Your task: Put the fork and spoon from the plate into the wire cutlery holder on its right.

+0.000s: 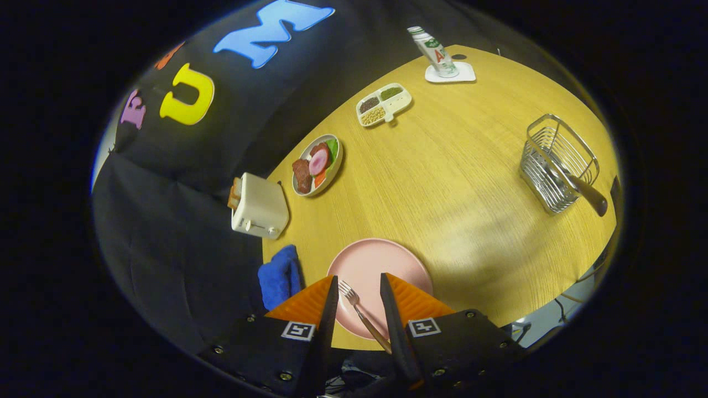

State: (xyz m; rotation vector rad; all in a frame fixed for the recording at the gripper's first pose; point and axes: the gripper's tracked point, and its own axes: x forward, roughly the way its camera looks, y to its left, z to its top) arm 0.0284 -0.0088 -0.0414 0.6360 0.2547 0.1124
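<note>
Hovering over the pink plate (376, 260) at the lower middle of the frame, the gripper (358, 287) has its 2 fingers spread, with the fork (359, 312) lying on the plate between them, untouched. At right, well apart, the wire holder (556, 163) already contains a brown-handled utensil (586, 193), likely the spoon.

Fork (359, 312) on pink plate (381, 260); spoon (575, 185) in holder (558, 163).

plate (387, 260) pink | tongs (358, 287) orange, ribbed | towel (279, 276) blue | table (459, 182) yellow woodgrain | toaster (260, 207) cream
</note>
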